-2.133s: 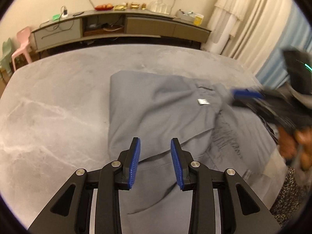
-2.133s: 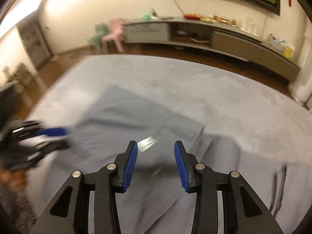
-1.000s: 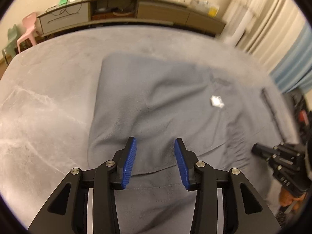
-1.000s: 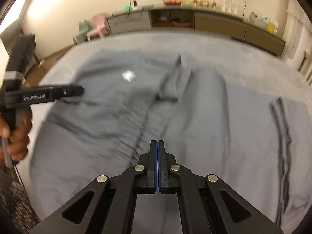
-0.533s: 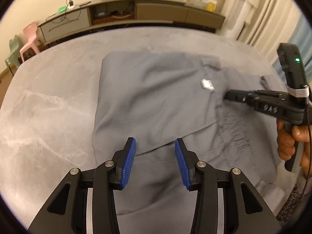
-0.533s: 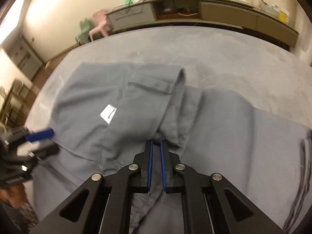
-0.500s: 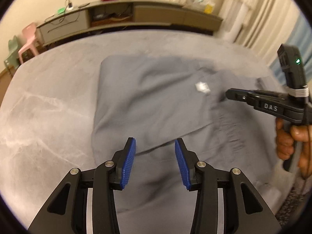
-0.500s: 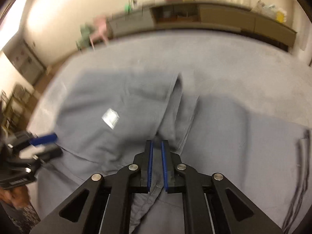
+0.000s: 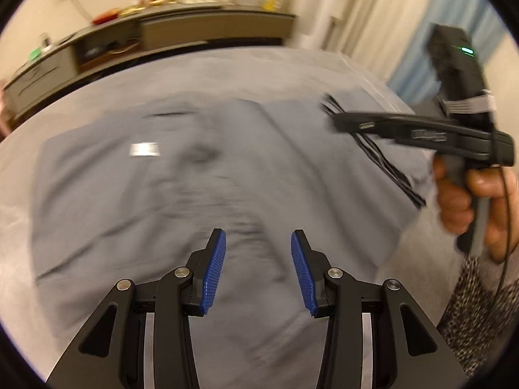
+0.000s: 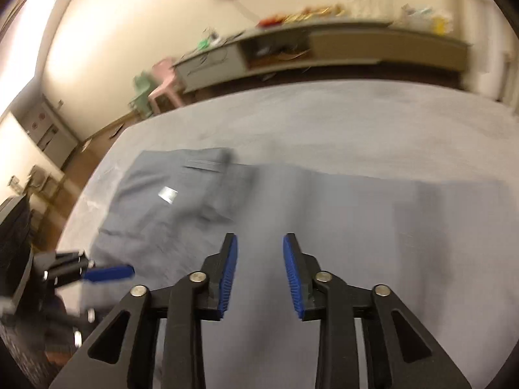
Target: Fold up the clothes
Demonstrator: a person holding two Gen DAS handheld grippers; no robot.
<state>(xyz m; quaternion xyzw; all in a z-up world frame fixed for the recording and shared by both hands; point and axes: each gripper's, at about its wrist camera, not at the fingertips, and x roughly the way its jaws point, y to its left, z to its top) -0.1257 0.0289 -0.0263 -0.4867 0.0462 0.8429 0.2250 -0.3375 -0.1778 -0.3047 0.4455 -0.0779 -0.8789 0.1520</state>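
A grey garment (image 9: pixel 181 201) lies spread on the grey bed cover, blurred by motion, with a white label (image 9: pixel 144 149) at its upper left and dark cords (image 9: pixel 373 149) at its right. My left gripper (image 9: pixel 258 253) hangs open above the cloth with nothing between its blue pads. In the right wrist view the same garment (image 10: pixel 292 214) shows its white label (image 10: pixel 168 193) and a folded waistband. My right gripper (image 10: pixel 259 256) hovers above it; its jaws are opening and nothing is between them. The right gripper (image 9: pixel 337 121) also appears side-on at the right, held by a hand (image 9: pixel 476 207).
A long low sideboard (image 9: pixel 155 39) with small items on top runs along the far wall. Pale curtains (image 9: pixel 373 13) hang at the right. Pink and green plastic chairs (image 10: pixel 155 92) stand on the floor beyond the bed's left side. The bed cover (image 10: pixel 356 120) stretches past the garment.
My right gripper has let go of the fold of cloth it pinched and pulled back, jaws now apart. My left gripper has swung to the right over the garment, still open.
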